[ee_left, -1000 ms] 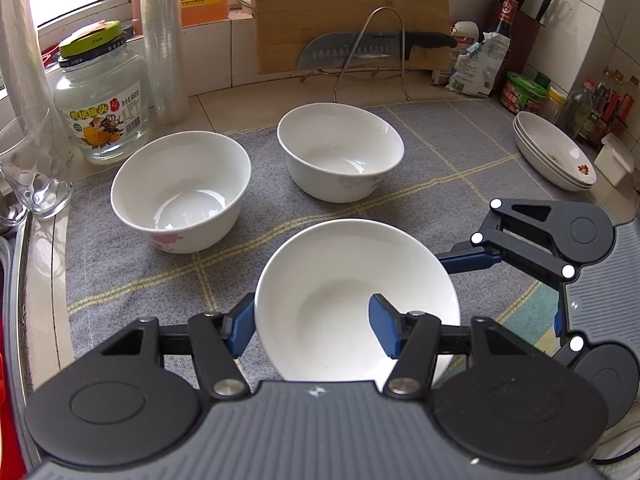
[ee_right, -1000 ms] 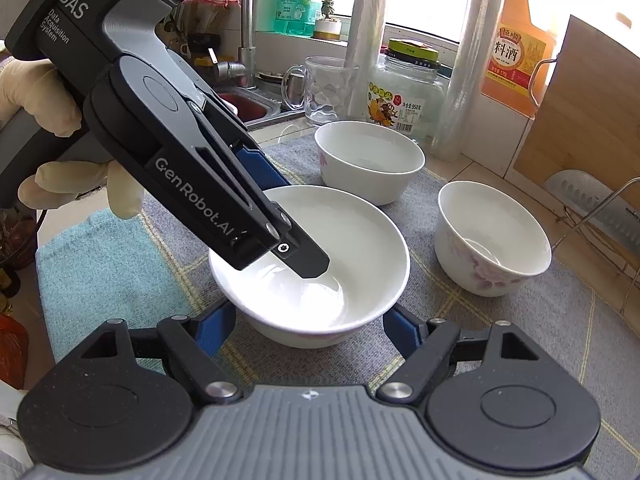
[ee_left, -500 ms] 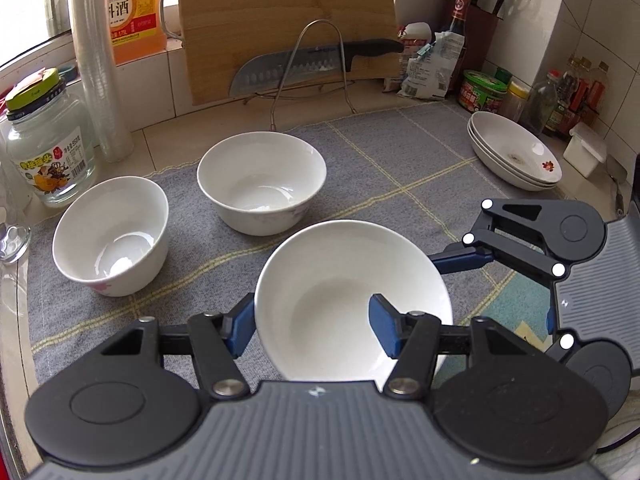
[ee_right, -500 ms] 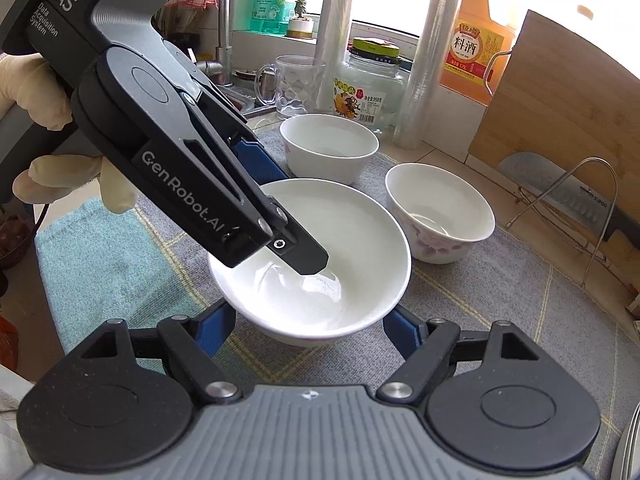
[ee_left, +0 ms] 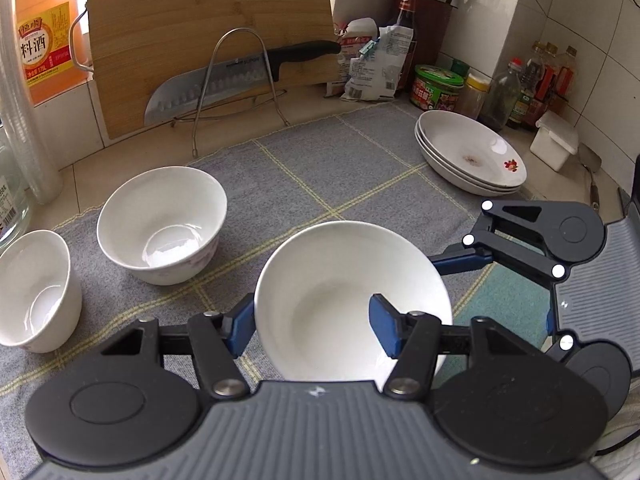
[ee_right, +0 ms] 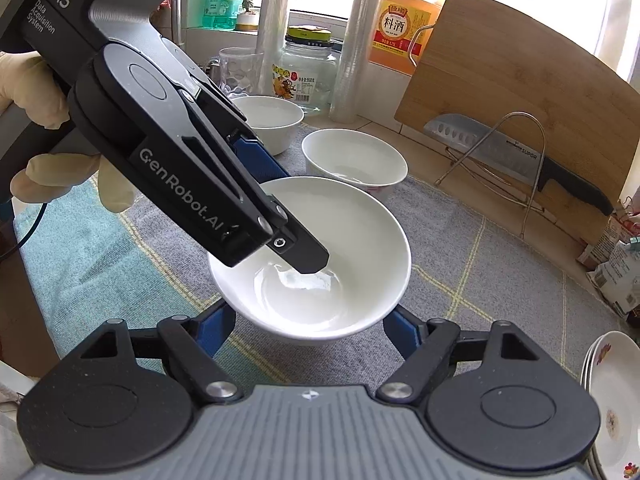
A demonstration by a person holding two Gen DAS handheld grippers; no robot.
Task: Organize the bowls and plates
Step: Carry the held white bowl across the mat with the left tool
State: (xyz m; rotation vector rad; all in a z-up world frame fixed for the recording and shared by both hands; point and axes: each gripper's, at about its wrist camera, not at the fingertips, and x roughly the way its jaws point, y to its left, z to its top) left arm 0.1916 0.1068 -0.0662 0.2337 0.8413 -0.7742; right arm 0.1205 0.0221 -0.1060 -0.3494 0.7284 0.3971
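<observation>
My left gripper (ee_left: 312, 328) is shut on the near rim of a white bowl (ee_left: 344, 300), one finger inside and one outside; the same bowl shows in the right wrist view (ee_right: 336, 256) with the left gripper's finger (ee_right: 308, 256) in it. My right gripper (ee_right: 310, 324) is open, its fingers either side of that bowl, not clamping it. Two more white bowls (ee_left: 160, 224) (ee_left: 32, 292) stand on the grey mat (ee_left: 360, 160) to the left. A stack of white plates (ee_left: 472, 152) sits at the mat's far right.
A wooden cutting board (ee_left: 200, 32), a knife (ee_left: 240, 76) on a wire rack, bottles, jars and a knife block line the back wall. A glass jar (ee_right: 308, 68), a mug and rolls stand by the window. A teal cloth (ee_right: 80, 248) lies at the counter's front.
The left gripper has swung to the right with the bowl still in it. The two other bowls have slid to the left of its view and the plate stack has come closer.
</observation>
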